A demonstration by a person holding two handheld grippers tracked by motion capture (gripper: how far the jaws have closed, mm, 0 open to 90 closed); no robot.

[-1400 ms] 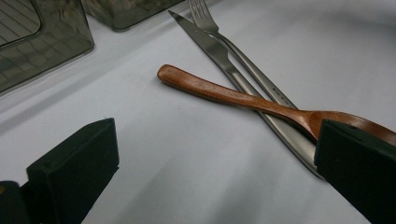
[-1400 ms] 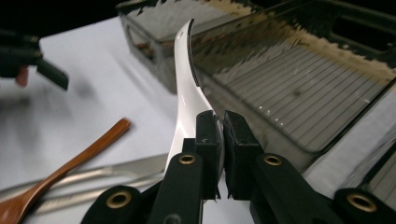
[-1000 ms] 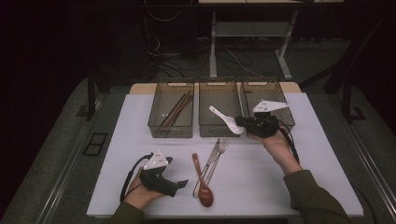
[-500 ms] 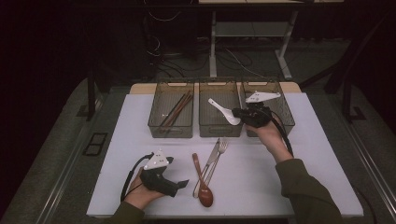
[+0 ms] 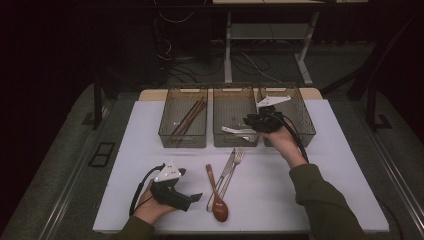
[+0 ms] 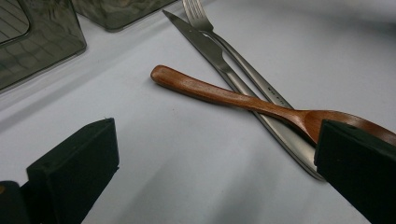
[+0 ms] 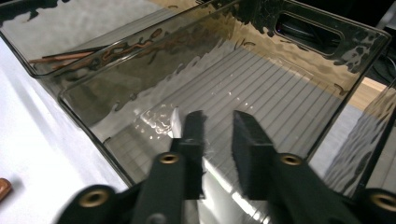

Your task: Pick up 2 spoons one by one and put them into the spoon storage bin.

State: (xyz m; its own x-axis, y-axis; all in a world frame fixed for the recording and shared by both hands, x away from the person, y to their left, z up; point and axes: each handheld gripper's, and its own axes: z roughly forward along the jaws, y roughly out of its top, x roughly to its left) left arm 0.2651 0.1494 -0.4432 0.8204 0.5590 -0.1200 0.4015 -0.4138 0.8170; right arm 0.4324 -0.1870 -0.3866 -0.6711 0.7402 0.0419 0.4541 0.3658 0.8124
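Note:
A white spoon (image 5: 235, 132) lies on the floor of the middle clear bin (image 5: 235, 143). My right gripper (image 5: 247, 121) hovers just above it at the bin's right side. Its jaws have just been opening and now stand slightly apart, off the spoon. In the right gripper view, the right gripper (image 7: 217, 122) has a sliver of the white spoon (image 7: 175, 123) showing beside its left jaw. My left gripper (image 5: 196, 197) rests on the table near the front, open wide. In the left gripper view, the left gripper (image 6: 217, 126) faces a wooden spoon (image 6: 224, 95) crossing a knife (image 6: 210, 49) and a fork (image 6: 247, 70).
Three clear bins stand in a row at the back of the white table (image 5: 330, 175). The left bin (image 5: 183, 141) holds brown chopsticks (image 5: 189, 117); the right bin (image 5: 300, 120) is beside my right hand. The wooden spoon (image 5: 216, 192), knife (image 5: 223, 172) and fork (image 5: 235, 162) lie front centre.
My right gripper has carried the white spoon left over the middle bin and let it go; the spoon now lies in the bin. The left gripper has stayed put.

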